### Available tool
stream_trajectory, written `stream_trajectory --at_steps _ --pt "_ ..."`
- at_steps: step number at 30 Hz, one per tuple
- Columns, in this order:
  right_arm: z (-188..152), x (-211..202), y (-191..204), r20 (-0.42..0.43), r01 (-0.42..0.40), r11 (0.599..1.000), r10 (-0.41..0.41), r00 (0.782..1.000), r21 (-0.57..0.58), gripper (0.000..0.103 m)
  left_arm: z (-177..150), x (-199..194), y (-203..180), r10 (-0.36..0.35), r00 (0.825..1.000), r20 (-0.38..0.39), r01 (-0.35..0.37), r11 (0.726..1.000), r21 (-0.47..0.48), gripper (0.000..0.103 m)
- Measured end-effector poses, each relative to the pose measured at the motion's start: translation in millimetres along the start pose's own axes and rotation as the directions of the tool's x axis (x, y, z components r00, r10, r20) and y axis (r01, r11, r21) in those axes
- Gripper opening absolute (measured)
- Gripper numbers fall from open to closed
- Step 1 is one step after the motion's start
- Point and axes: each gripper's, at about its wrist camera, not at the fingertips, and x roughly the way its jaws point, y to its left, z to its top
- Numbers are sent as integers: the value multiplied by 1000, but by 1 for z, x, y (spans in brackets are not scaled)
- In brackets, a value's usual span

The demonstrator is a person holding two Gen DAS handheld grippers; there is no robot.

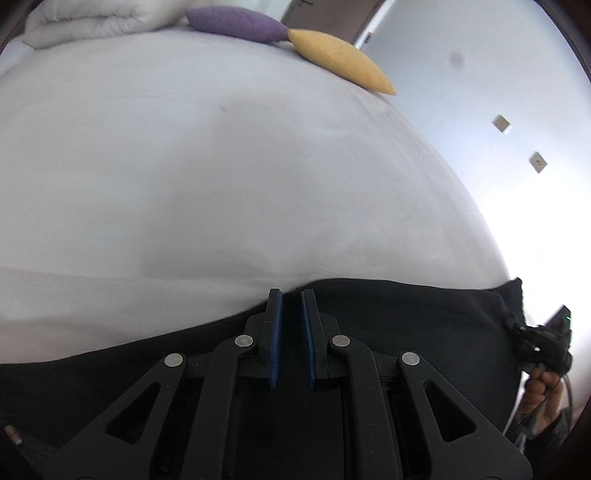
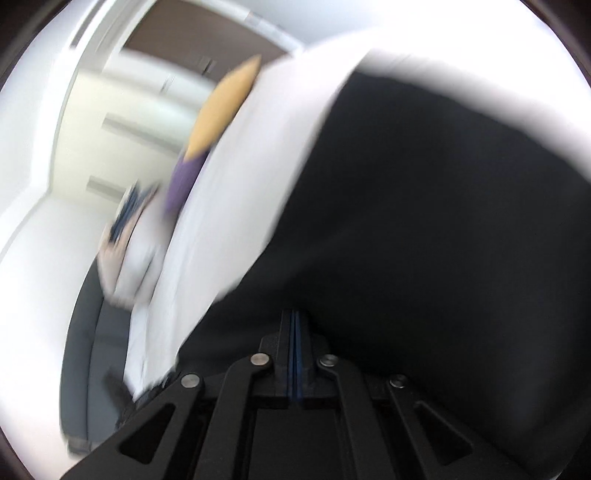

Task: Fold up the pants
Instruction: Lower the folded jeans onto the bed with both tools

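Note:
Black pants point(image 1: 406, 321) lie across the near edge of a white bed point(image 1: 221, 166). My left gripper point(image 1: 291, 295) sits at their upper edge. Its blue pads are nearly together, and the dark cloth rises up between them. At the far right the pants' corner with its drawstring runs into my right gripper point(image 1: 543, 339), held by a hand point(image 1: 543, 391). The right wrist view is blurred by motion. There the right gripper point(image 2: 295, 315) has its pads pressed together at the edge of the pants point(image 2: 443, 221), which spread over the bed point(image 2: 258, 184).
A purple pillow point(image 1: 236, 22) and a yellow pillow point(image 1: 340, 59) lie at the bed's far edge, beside a folded white duvet point(image 1: 85, 22). A white wall with two sockets point(image 1: 500, 123) stands right of the bed. A blurred white sleeve point(image 2: 136, 251) shows left of the bed.

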Motion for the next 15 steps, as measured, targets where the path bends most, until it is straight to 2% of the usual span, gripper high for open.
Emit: stream_trajectory --at_steps 2,3,4,5,6,9,11,12,13,14,15 --pt "7 -36 -15 73 37 998 -40 997 40 1 -5 -24 2 35 999 32 -34 999 -17 12" --pt "6 -47 -12 95 36 999 -39 995 30 10 -7 -36 1 38 998 49 -38 999 -16 12" --pt "1 -59 -6 112 17 1000 -18 994 3 14 -9 -44 -3 42 997 63 -42 999 -4 12" --pt "-5 -66 1 113 -26 999 30 993 -30 24 -12 -51 -10 48 996 77 -49 999 15 12" --pt "-13 -65 12 89 -78 995 83 993 -60 30 -15 -57 -21 45 995 86 -48 998 30 12" --pt "-41 -42 44 -48 -209 970 205 978 -127 37 -28 -57 -47 -10 997 76 8 999 33 12" --pt "-58 -24 43 -109 -213 970 200 974 -119 37 -43 -46 -65 -24 999 37 22 999 46 12" --pt "-62 -17 34 -147 -202 975 188 971 -91 36 -52 -38 -73 -24 1000 8 23 998 51 12" --pt "-64 -12 18 -157 -192 980 182 971 -50 32 -60 -29 -89 -19 1000 -15 20 998 55 12" --pt "-63 -9 14 -155 -187 982 179 971 -33 6 -71 -21 -91 -6 999 -48 8 999 54 12" --pt "-62 -10 6 -145 -161 987 157 977 -21 0 -80 -16 -89 4 998 -69 -1 999 46 12"
